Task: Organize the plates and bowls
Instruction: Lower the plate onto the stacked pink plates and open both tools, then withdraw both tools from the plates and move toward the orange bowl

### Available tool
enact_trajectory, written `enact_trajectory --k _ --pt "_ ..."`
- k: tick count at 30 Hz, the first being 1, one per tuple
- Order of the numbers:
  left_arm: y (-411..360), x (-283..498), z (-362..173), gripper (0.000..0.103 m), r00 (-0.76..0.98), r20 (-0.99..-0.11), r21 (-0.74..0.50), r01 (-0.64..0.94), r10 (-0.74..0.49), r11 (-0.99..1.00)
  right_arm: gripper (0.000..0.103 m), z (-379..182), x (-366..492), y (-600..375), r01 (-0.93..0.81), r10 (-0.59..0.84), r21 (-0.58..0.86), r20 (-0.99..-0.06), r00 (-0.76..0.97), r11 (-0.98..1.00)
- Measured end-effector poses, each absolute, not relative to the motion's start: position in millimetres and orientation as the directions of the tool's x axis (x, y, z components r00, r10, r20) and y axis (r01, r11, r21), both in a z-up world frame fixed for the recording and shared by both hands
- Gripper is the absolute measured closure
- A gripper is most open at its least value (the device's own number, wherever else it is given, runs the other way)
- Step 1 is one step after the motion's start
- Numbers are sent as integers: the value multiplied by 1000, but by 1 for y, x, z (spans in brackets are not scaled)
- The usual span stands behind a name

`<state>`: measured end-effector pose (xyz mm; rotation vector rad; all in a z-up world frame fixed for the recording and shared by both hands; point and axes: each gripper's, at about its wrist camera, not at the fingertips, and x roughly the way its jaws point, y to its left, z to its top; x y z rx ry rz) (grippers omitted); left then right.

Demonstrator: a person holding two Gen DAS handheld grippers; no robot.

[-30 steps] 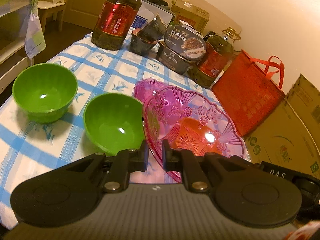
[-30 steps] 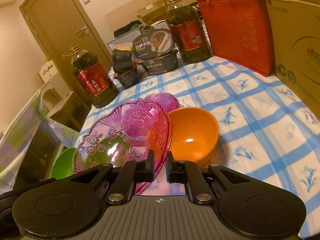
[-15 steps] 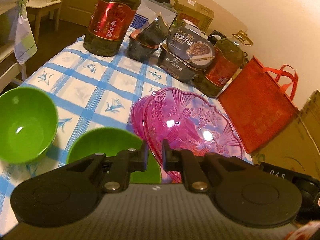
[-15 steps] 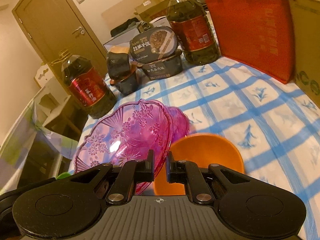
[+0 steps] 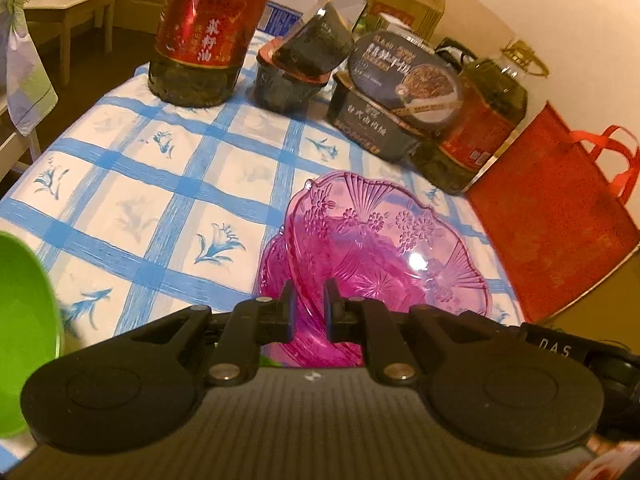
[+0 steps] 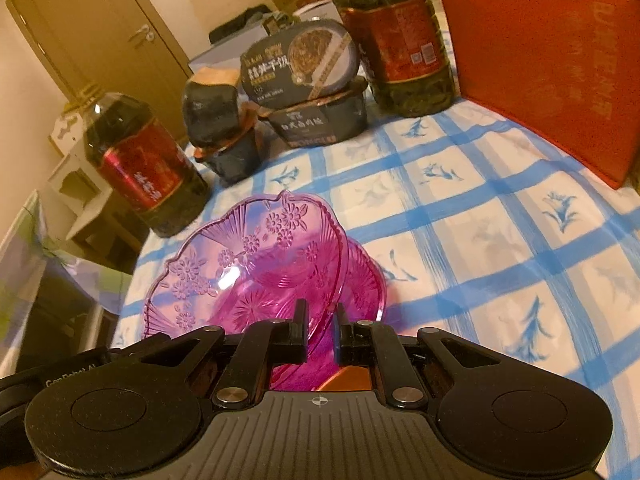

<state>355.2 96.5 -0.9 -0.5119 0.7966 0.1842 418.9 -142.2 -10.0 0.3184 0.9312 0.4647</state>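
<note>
Between the jaws of the left gripper point(image 5: 307, 307) and also of the right gripper point(image 6: 319, 325) sits the rim of the pink plate point(image 5: 384, 248), and both jaws are narrow and pinch it from opposite sides. Under its far side lies a second pink dish point(image 6: 370, 280) on the checked tablecloth point(image 5: 160, 184). Left of the left jaws a green bowl point(image 5: 24, 320) shows; beyond stand oil bottles point(image 5: 208, 28).

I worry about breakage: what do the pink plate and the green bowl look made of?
Pink plate: probably clear moulded plastic, possibly glass; see-through, glossy, with embossed flowers. Green bowl: likely opaque plastic or melamine, judging by its smooth, uniform colour, though it is blurred here.
</note>
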Motion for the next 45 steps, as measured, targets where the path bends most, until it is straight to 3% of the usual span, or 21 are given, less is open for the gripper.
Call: enact_trajectory --k 14,35,37,38,39,40,42,45 --pt "97 385 -35 91 619 -785 -315 -366 -23 876 90 -43 453 -123 -292 472 378 -786 401 878" --pt "95 393 -47 89 586 -810 -277 -341 -27 898 89 -54 461 -116 -313 441 338 -819 367 888" --pt "95 393 -47 84 586 -810 -281 -344 -29 896 88 -54 461 -116 -316 441 336 -817 371 887" --pt "95 392 -47 75 589 -808 -279 -345 -25 896 87 -54 461 -117 -315 442 336 -815 375 888" --pt "95 391 -46 66 591 -807 -272 -351 -14 896 77 -53 461 -117 -309 437 333 -814 383 891" --pt "96 390 -45 64 595 -804 -270 -354 -7 895 57 -52 461 -119 -302 435 334 -809 394 893" --pt "98 387 -42 64 605 -796 -277 -356 -6 893 42 -49 460 -124 -289 448 353 -794 410 890" --pt "101 383 -36 64 615 -788 -284 -362 -1 888 42 -45 460 -128 -293 455 358 -788 414 886"
